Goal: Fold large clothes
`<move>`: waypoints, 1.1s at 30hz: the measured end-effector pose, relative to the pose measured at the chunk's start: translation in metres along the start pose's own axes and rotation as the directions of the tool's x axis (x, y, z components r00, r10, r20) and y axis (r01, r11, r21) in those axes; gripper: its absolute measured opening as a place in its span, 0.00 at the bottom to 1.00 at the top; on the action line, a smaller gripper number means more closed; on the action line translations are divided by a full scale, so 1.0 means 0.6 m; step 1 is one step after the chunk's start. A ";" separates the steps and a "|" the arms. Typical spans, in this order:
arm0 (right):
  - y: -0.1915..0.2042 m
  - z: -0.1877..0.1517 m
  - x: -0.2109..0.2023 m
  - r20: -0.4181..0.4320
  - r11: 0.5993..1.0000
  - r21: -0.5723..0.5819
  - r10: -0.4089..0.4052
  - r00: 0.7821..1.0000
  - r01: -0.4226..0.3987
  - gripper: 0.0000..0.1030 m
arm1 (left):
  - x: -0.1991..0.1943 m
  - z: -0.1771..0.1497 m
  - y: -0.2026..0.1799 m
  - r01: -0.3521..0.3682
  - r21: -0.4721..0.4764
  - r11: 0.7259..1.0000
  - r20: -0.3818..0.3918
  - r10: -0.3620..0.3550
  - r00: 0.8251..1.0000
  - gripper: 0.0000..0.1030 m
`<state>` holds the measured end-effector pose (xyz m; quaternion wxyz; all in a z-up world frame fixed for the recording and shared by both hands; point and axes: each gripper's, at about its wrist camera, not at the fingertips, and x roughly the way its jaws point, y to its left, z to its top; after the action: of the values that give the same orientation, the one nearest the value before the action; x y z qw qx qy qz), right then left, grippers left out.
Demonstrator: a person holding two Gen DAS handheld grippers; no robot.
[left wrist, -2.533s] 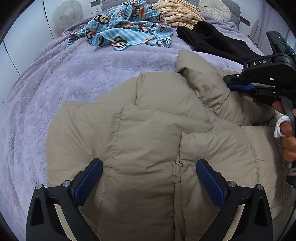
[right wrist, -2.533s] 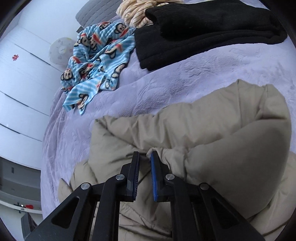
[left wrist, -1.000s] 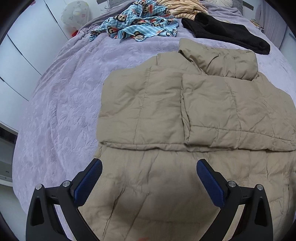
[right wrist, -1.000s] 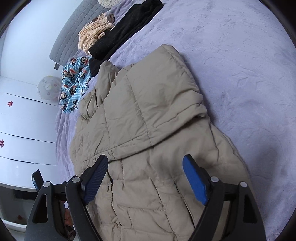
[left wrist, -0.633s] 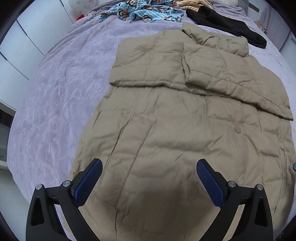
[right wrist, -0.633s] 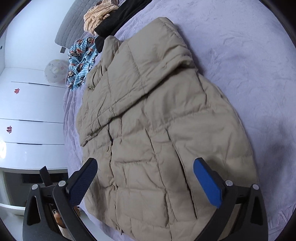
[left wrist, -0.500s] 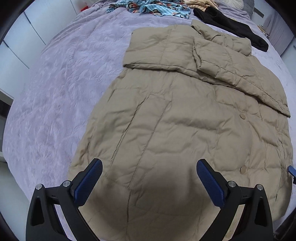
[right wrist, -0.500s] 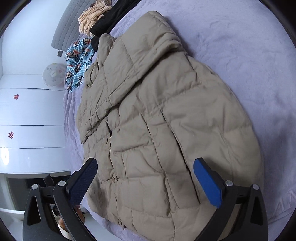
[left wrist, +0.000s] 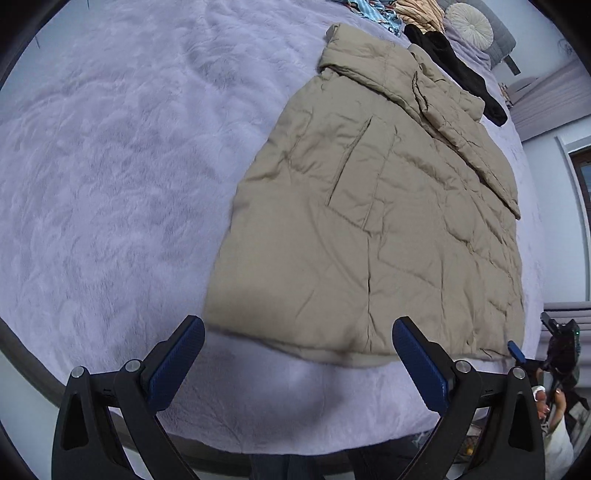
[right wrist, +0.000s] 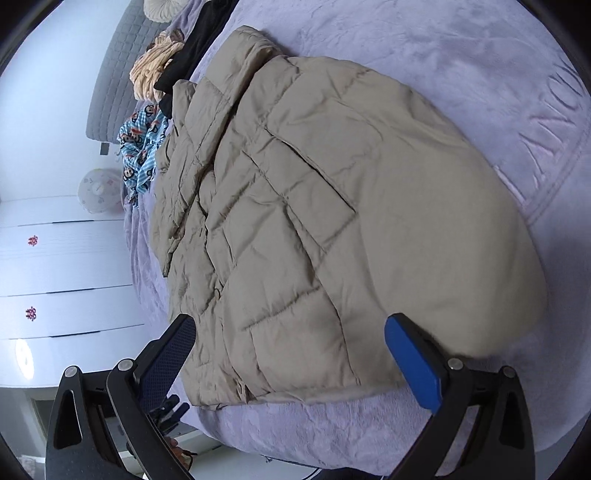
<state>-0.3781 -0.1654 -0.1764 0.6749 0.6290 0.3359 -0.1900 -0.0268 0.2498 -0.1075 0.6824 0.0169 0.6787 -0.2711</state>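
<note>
A large beige puffer jacket [left wrist: 388, 206] lies flat on the lilac bed, its sleeves folded in across the top and its hem toward me. It also shows in the right wrist view [right wrist: 332, 221]. My left gripper [left wrist: 295, 354] is open and empty, just off the hem's left part. My right gripper [right wrist: 291, 354] is open and empty, over the hem's near corner. The right gripper's blue tip [left wrist: 515, 350] shows at the hem's right corner in the left wrist view.
The lilac blanket [left wrist: 110, 184] covers the bed; its front edge is just below the hem. A black garment [left wrist: 454, 70], a striped one [right wrist: 155, 70], a blue monkey-print one [right wrist: 142, 147] and a round cushion [left wrist: 469, 22] lie near the headboard. White cabinets [right wrist: 55, 258] stand beside the bed.
Both grippers have drawn back from the jacket's collar end to its hem at the bed's front edge. The right gripper, shut 2.5 s ago, has opened. The jacket lies spread out.
</note>
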 end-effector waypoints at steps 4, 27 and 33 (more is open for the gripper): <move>-0.023 -0.023 -0.021 0.013 0.999 0.038 -0.013 1.000 0.013 0.99 | 0.030 -0.019 0.005 0.102 -0.028 0.994 -0.077 -0.104 0.992 0.99; -0.068 -0.001 0.017 0.115 0.966 0.248 0.048 0.992 -0.075 0.09 | 0.064 0.060 -0.024 0.187 -0.080 0.979 0.003 -0.188 0.982 0.16; 0.026 0.055 -0.005 0.095 0.996 0.057 0.067 0.993 -0.072 0.08 | -0.013 0.108 -0.075 0.179 -0.004 0.984 0.117 -0.177 0.977 0.16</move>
<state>-0.3628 -0.1959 -0.1636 0.6767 0.6508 0.2760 -0.2057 0.0152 0.1888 -0.0796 0.6940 -0.0648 0.6384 -0.3265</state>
